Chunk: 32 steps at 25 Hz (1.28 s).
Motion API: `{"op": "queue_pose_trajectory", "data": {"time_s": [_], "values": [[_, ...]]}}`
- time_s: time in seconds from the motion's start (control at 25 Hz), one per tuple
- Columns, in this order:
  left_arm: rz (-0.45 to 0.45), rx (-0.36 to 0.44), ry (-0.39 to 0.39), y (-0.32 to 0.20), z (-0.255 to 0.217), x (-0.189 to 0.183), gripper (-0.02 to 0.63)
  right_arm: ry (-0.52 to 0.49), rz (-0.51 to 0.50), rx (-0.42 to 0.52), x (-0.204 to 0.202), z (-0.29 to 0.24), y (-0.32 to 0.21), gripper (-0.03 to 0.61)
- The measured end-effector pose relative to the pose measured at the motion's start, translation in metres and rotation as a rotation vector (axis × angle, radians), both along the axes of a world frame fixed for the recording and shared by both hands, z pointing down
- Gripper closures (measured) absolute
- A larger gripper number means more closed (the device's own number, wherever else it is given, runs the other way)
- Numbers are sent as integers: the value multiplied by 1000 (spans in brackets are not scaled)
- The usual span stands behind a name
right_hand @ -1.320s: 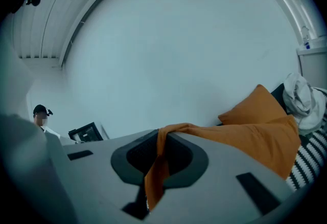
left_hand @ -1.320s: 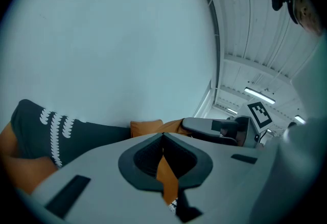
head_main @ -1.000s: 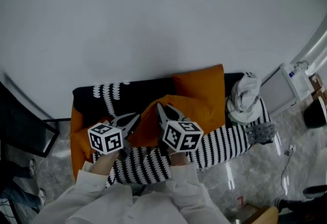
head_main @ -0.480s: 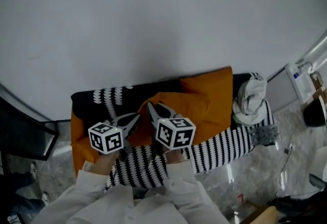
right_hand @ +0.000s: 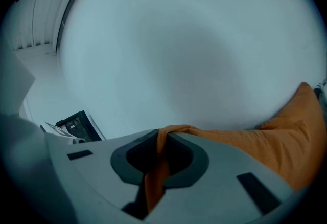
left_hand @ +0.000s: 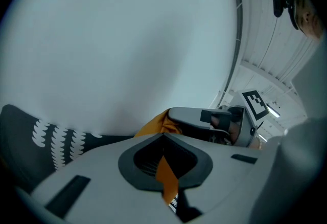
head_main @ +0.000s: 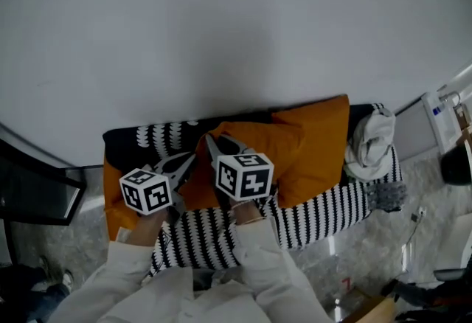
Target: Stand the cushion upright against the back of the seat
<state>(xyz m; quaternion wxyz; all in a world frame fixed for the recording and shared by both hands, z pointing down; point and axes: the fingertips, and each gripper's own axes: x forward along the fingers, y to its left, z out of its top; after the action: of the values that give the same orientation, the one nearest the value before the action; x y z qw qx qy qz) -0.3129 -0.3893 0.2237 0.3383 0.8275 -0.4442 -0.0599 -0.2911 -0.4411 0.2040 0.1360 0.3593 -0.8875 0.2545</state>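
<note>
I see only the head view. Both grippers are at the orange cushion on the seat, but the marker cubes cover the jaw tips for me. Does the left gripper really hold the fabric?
Observer: Yes. In the left gripper view, the left gripper is shut on a thin fold of the orange cushion, and the fabric passes down between the jaws.
Operator: And the right one? Is it closed on fabric or only resting on it?
Observer: The right gripper view shows the right gripper shut on the cushion's edge. The fabric is pinched between the jaws, and the rest of the cushion spreads away to the right of them.
</note>
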Motion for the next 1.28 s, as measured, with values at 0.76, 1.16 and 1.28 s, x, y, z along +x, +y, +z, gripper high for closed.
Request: {"op": "queue_pose_trajectory", "data": {"time_s": [0.76,1.16,1.28], "values": [[-49,-84,-37,-55,12,-54,606,174,-22,-65,-69,28,-52,546],[-54,-89,-39,-66,14,-57,606,223,-18,-75,-79,37,-72,545],[-49,-74,-41,-67,12,-56,606,266,-36,-69,-79,37,-70,544]]}}
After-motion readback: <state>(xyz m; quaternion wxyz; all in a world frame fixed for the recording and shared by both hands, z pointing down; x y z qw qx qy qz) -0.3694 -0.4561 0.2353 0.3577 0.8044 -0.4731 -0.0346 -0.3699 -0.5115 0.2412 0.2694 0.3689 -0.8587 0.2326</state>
